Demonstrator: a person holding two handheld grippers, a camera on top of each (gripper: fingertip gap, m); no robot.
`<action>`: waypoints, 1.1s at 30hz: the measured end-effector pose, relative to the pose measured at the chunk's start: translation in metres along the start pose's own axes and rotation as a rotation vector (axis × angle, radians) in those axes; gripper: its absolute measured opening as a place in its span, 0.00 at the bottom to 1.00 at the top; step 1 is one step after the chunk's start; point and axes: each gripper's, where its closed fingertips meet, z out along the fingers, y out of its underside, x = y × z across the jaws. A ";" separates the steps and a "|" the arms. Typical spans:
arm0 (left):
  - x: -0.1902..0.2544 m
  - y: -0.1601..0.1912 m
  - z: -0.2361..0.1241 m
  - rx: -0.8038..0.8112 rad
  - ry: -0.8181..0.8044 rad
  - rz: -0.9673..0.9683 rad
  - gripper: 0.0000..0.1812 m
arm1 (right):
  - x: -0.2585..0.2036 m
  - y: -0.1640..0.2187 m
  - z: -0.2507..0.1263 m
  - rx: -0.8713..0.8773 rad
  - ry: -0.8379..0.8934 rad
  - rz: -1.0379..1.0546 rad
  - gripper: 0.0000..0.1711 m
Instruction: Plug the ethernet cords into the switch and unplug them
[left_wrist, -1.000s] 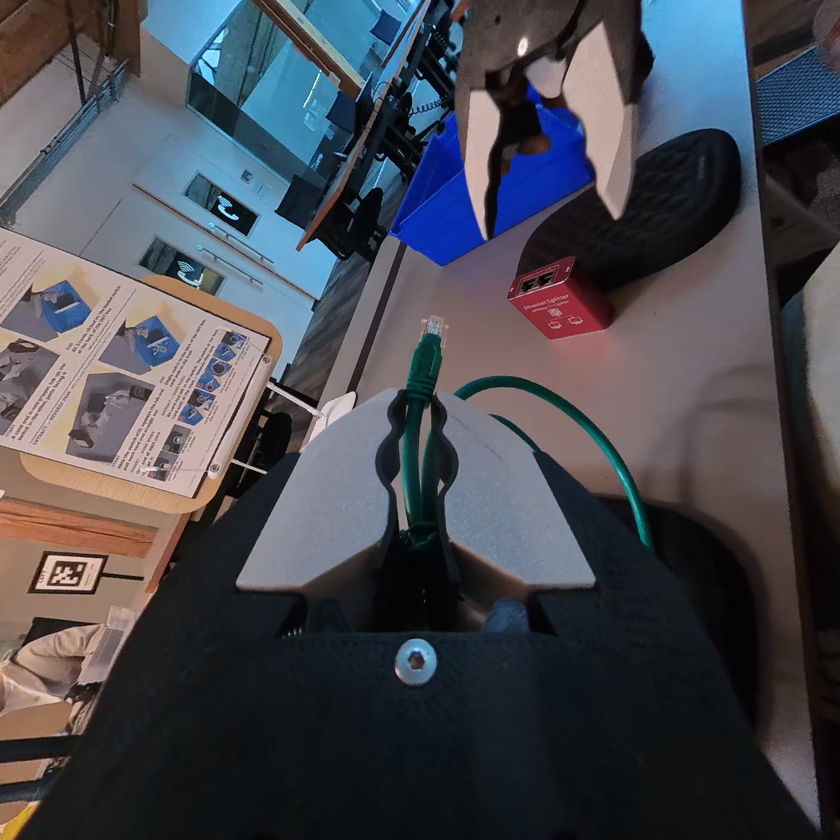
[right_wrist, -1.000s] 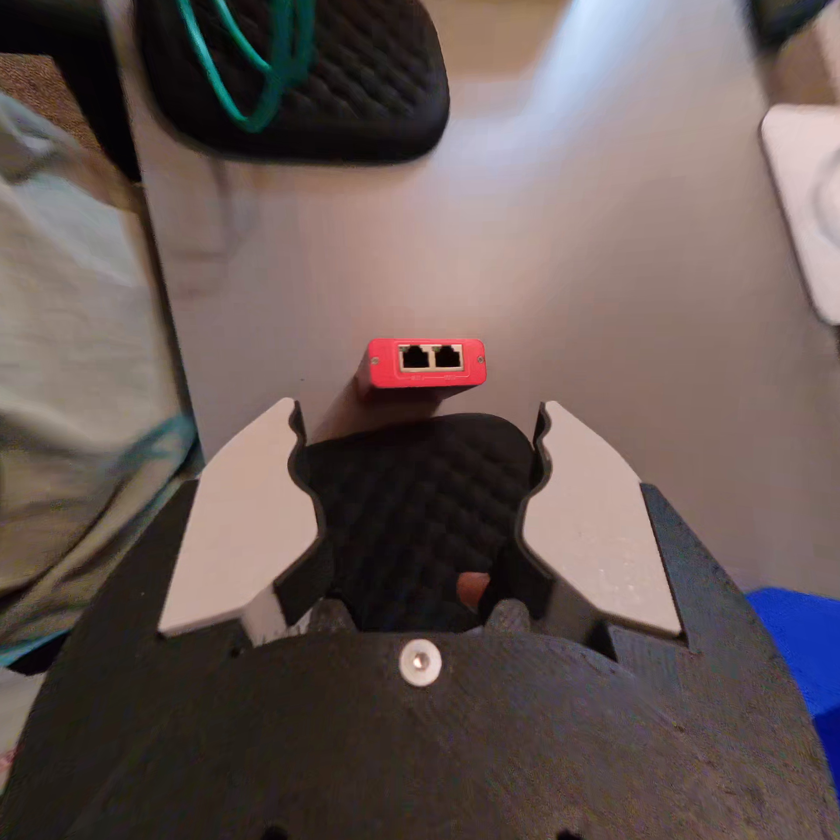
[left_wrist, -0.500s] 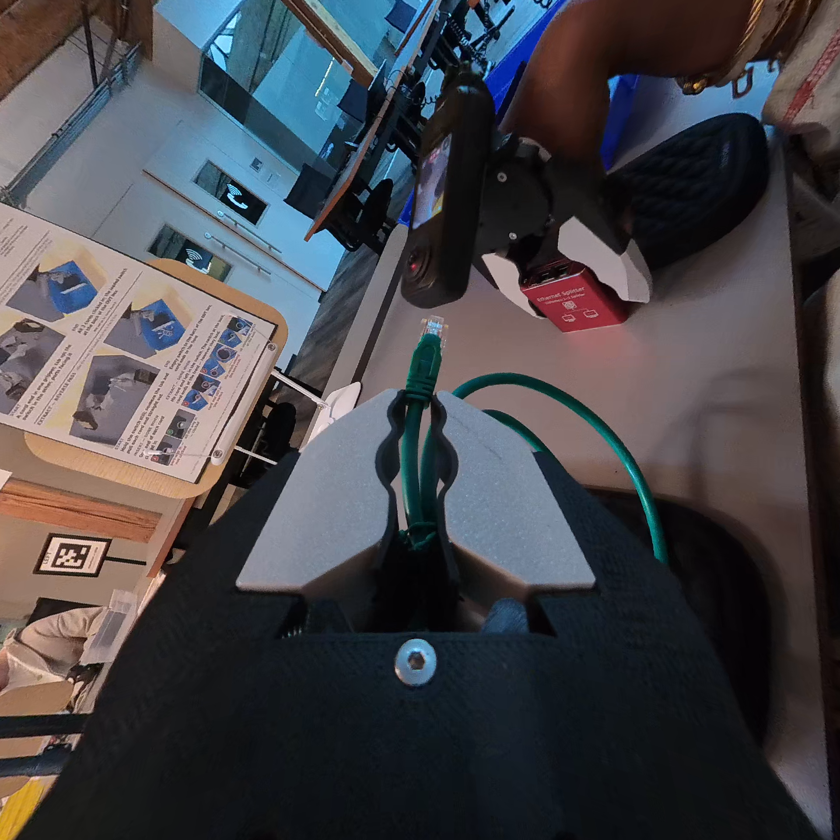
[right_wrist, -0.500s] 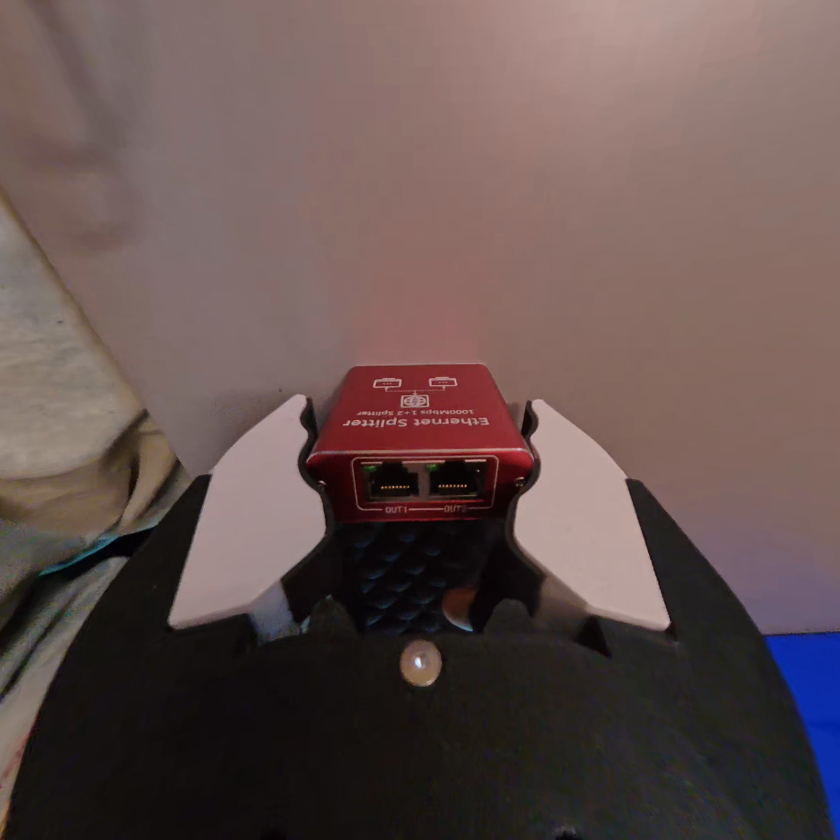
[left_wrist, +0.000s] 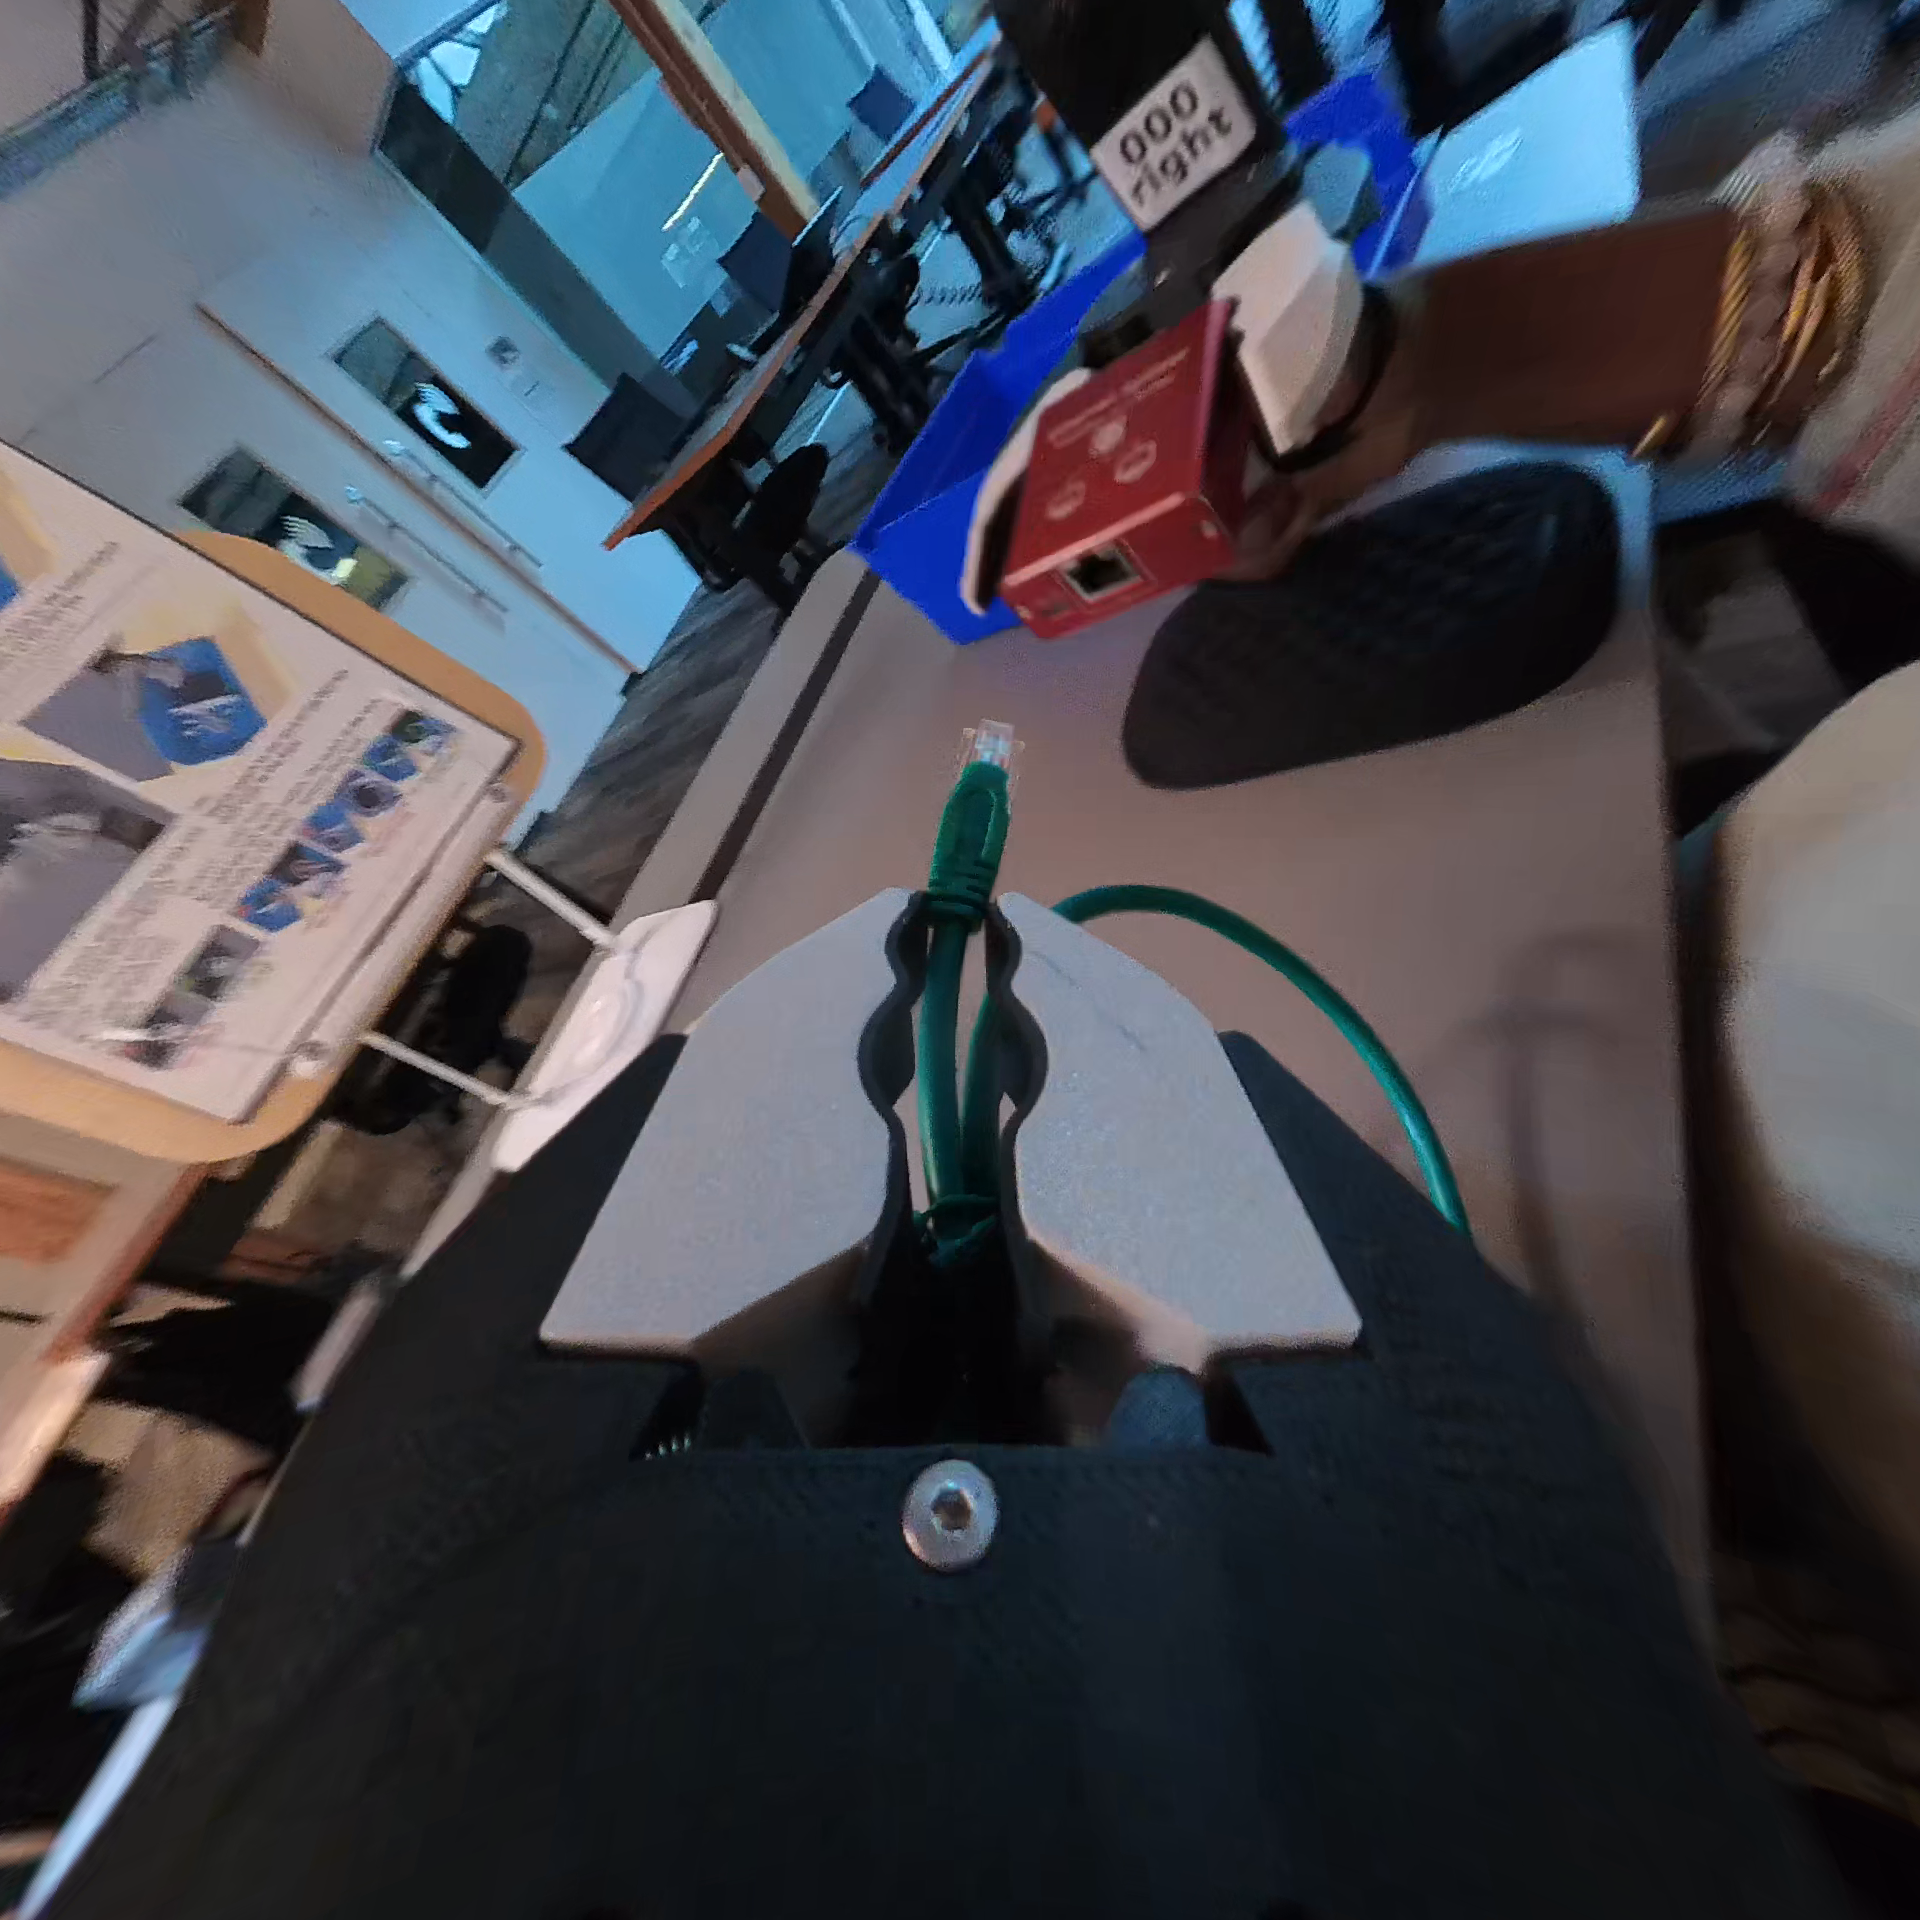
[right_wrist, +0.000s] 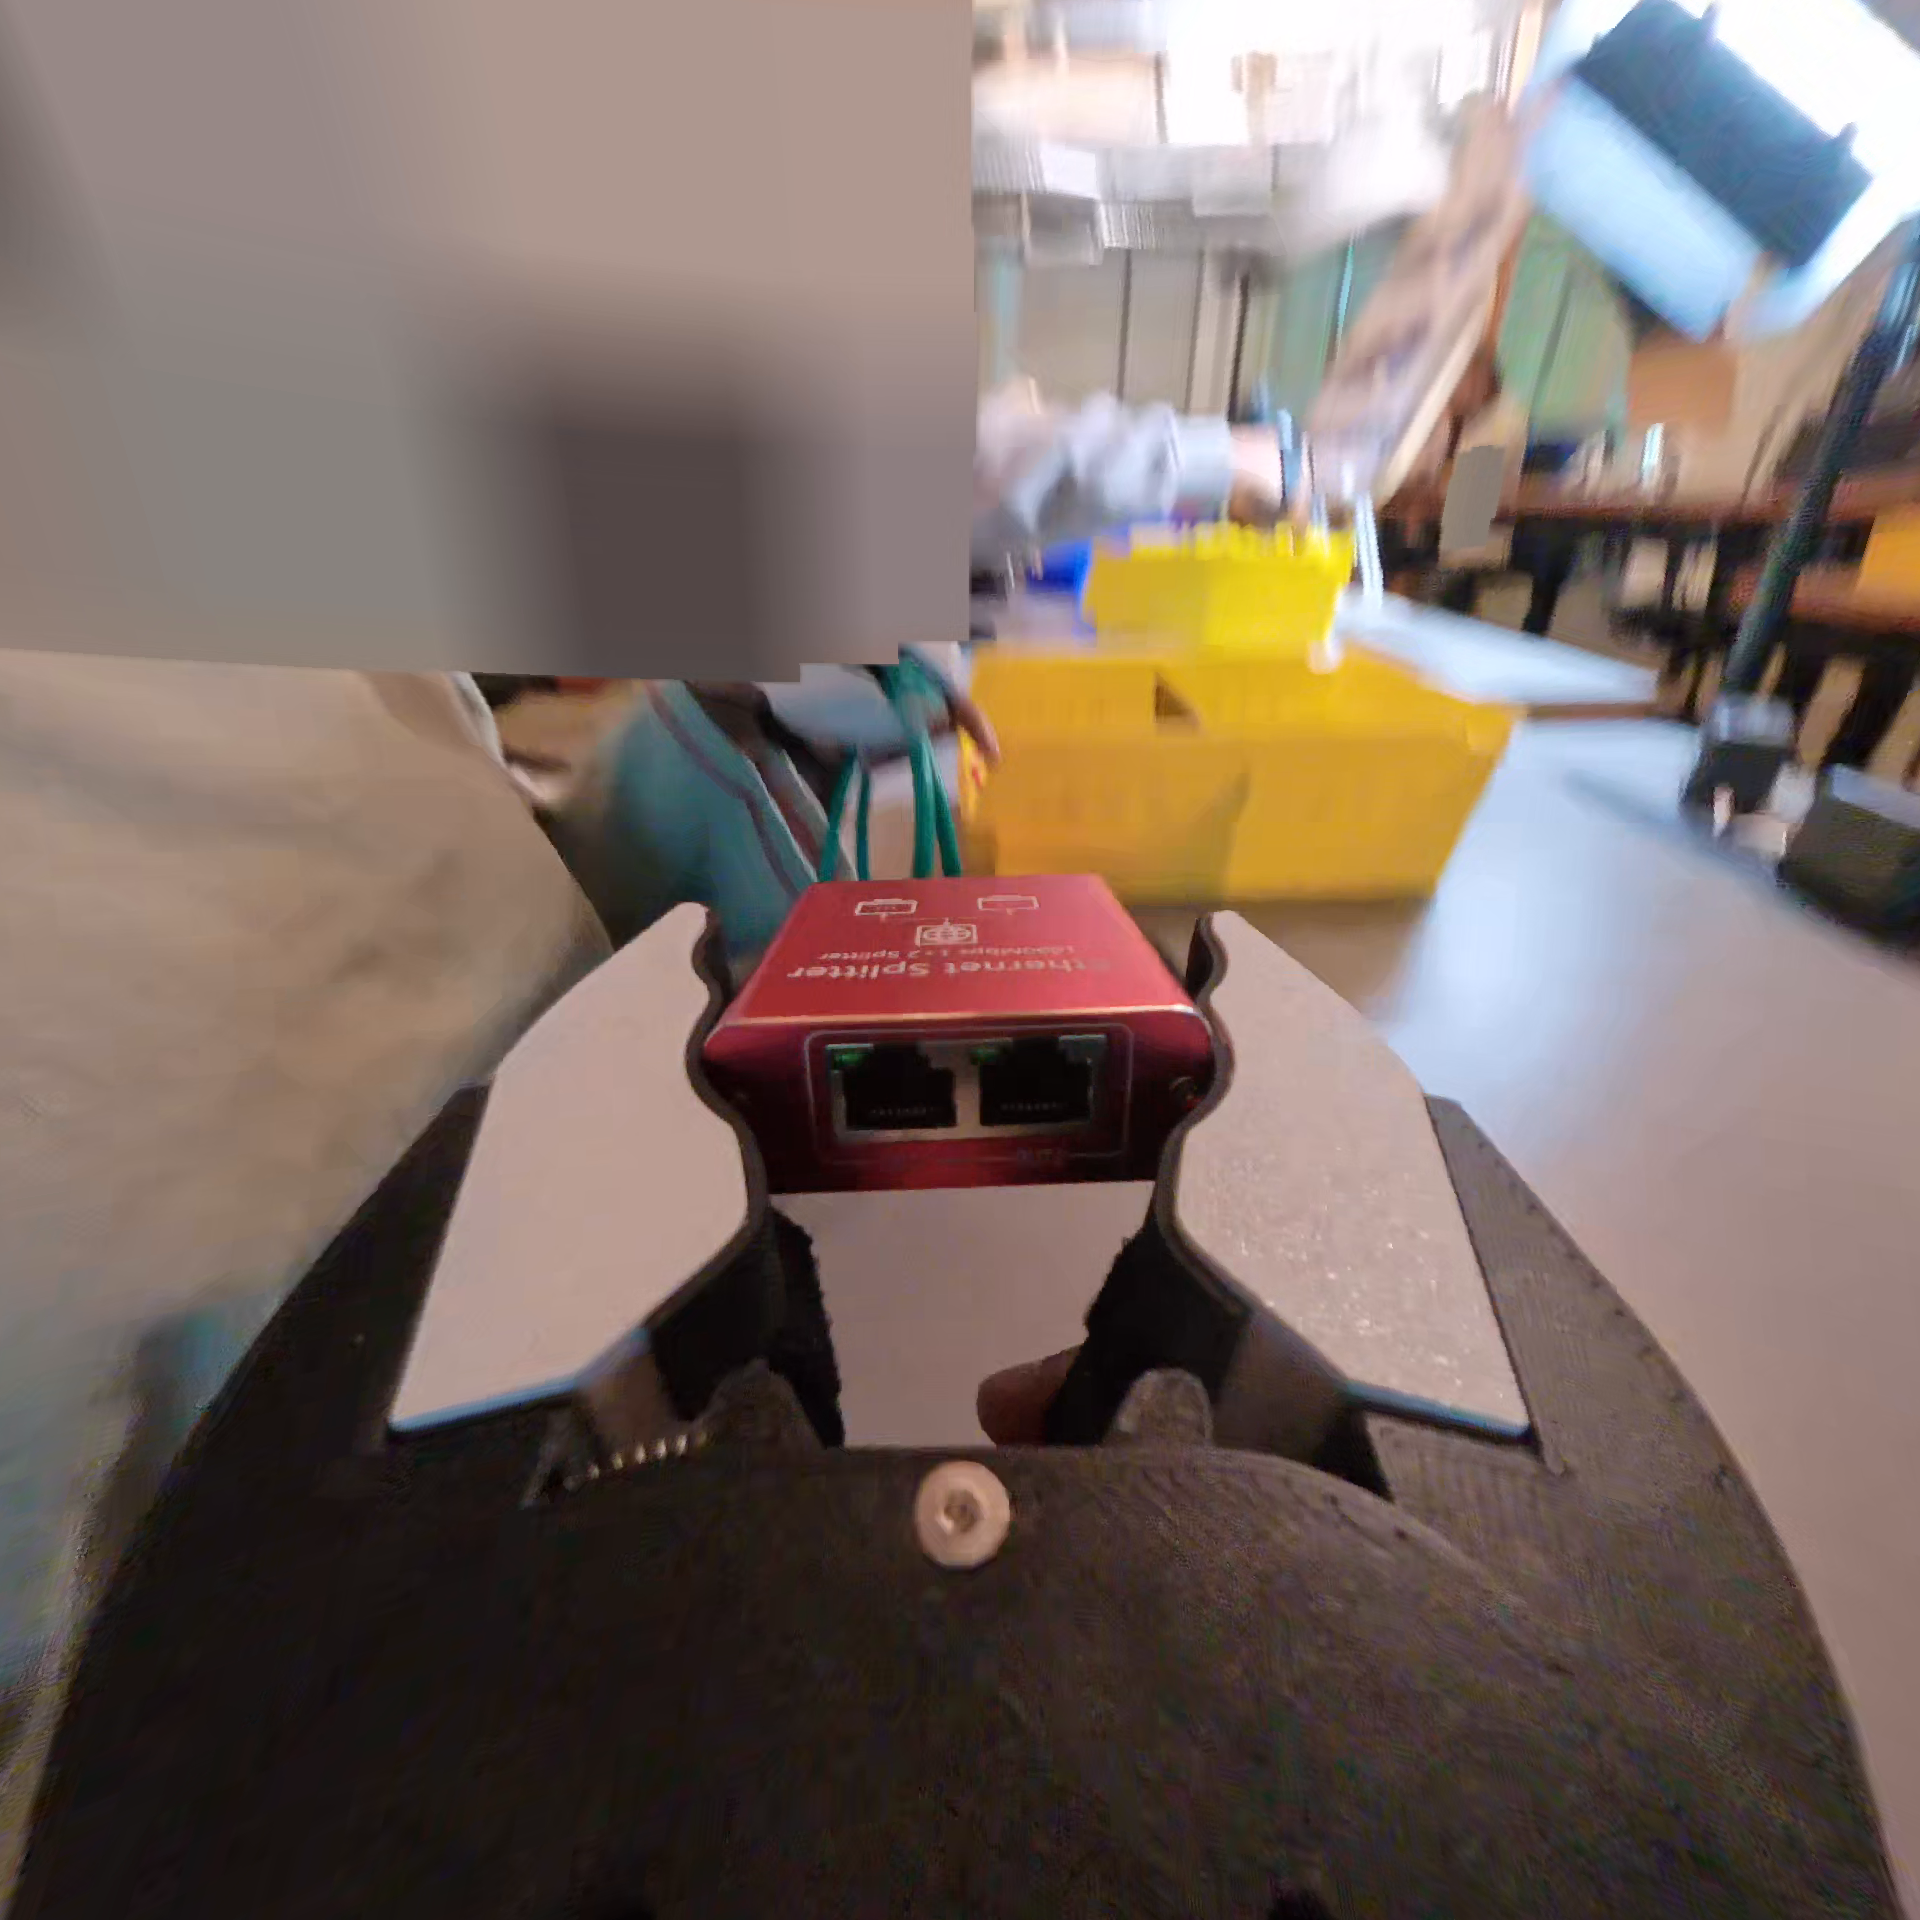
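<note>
My left gripper (left_wrist: 951, 914) is shut on a green ethernet cord (left_wrist: 966, 831). Its clear plug (left_wrist: 989, 744) sticks out past the fingertips, and the rest of the cord (left_wrist: 1320, 997) loops back to the right. My right gripper (right_wrist: 954, 935) is shut on the small red switch (right_wrist: 951, 1023) and holds it off the table, its two-port face turned toward the camera. In the left wrist view the right gripper (left_wrist: 1117, 468) holds the switch (left_wrist: 1127, 488) in the air beyond the plug, a single port facing the plug.
A black quilted pad (left_wrist: 1382, 623) lies on the grey table (left_wrist: 1299, 862). A blue bin (left_wrist: 935, 488) stands at the table's far end. A board with instruction pictures (left_wrist: 208, 790) is on the left. Yellow bins (right_wrist: 1226, 769) stand behind the switch, and green cables (right_wrist: 930, 790) hang near them.
My right gripper came down over the switch, shut on it and lifted it off the table, turning it toward the plug. My left gripper has kept hold of the cord.
</note>
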 end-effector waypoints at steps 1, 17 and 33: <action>0.004 -0.003 0.002 0.017 0.029 -0.038 0.06 | -0.006 -0.009 0.003 0.061 -0.018 -0.030 0.50; 0.027 -0.019 0.017 0.007 0.241 -0.369 0.06 | -0.032 -0.025 0.041 0.278 -0.090 -0.223 0.50; 0.034 -0.016 0.014 0.002 0.290 -0.382 0.06 | -0.033 -0.001 0.053 0.063 -0.091 -0.353 0.50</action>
